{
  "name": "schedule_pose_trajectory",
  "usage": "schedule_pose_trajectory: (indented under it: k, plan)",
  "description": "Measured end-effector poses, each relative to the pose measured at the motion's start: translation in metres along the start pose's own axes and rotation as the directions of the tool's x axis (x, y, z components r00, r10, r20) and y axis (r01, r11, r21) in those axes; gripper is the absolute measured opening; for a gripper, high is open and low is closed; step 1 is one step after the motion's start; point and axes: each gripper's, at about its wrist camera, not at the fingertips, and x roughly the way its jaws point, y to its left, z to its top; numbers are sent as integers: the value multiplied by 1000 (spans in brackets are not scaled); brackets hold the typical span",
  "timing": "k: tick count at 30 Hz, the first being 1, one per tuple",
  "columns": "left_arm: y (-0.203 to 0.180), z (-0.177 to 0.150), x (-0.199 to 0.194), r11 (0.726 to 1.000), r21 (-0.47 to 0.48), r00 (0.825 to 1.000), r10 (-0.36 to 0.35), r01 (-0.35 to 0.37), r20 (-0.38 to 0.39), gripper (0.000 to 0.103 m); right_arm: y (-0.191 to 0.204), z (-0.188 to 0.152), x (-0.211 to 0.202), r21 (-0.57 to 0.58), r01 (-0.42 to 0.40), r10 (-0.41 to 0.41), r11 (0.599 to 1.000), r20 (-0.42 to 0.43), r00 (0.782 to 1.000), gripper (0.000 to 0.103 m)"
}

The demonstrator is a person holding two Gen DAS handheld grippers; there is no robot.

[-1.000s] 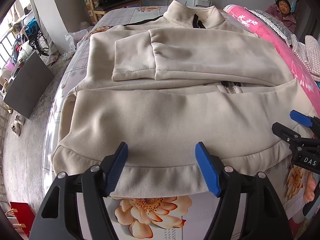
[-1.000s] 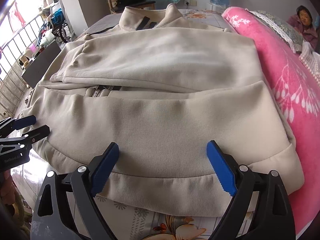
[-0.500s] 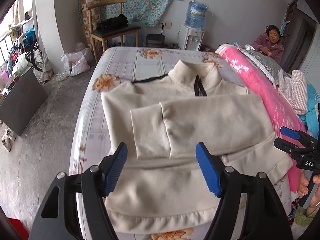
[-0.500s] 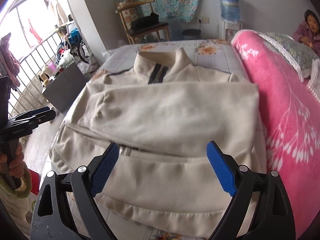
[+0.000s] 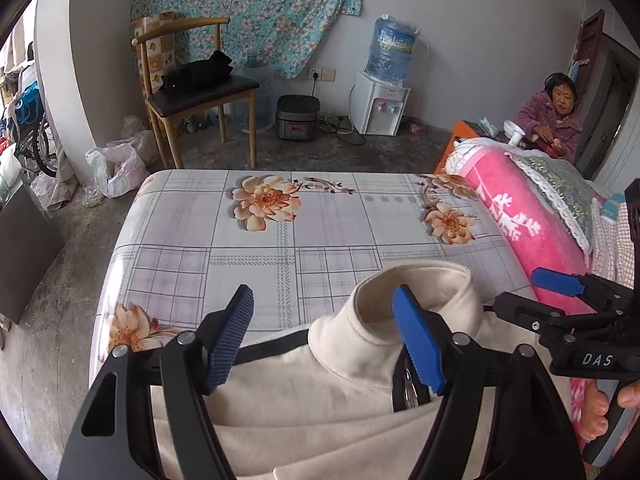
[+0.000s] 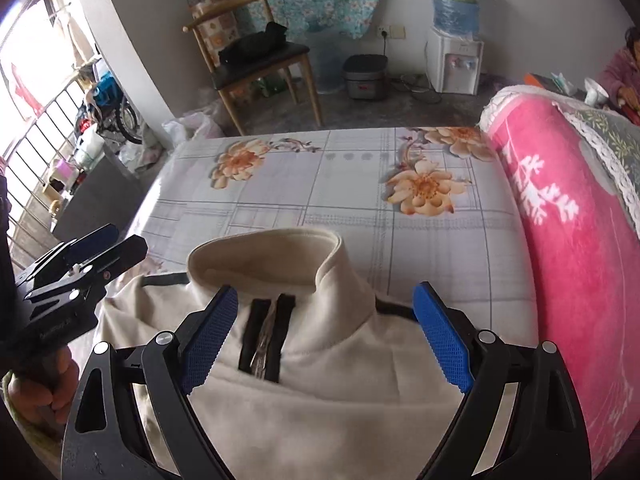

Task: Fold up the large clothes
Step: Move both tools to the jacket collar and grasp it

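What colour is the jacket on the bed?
Cream, with a black-edged zip; the jacket shows best in the right wrist view.

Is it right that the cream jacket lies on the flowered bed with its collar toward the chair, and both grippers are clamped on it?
Not quite. The cream jacket does lie on the flowered bed with its collar toward the chair, but the left gripper and right gripper are open and hold nothing, as both wrist views show.

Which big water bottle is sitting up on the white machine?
The blue water bottle sits atop the white dispenser. The other, a clear bottle, stands on the floor behind the wooden chair.
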Motion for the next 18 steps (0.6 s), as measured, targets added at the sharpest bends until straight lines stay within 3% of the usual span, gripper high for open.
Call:
schedule_pose_trajectory:
  k: [4,6,8,12,18]
  plan:
    - [-9,6,46,999,13,995,36,-35,-93,63,7,25,50,-60,103,-108,993,-90,990,84]
    - [-10,4,62,998,25,989,53,-50,-137,52,3,27,68,-76,145,-155,986,-139,978,74]
    - [-9,0,70,998,30,986,60,-56,-158,46,-4,23,77,-79,172,-184,982,-185,965,57]
    - [-8,-10,65,999,40,984,24,-17,-178,31,-13,8,69,-72,135,-148,988,-229,962,43]
    - [-15,-35,32,987,160,984,9,20,-180,17,-8,-25,30,-122,42,-70,992,-233,970,21]
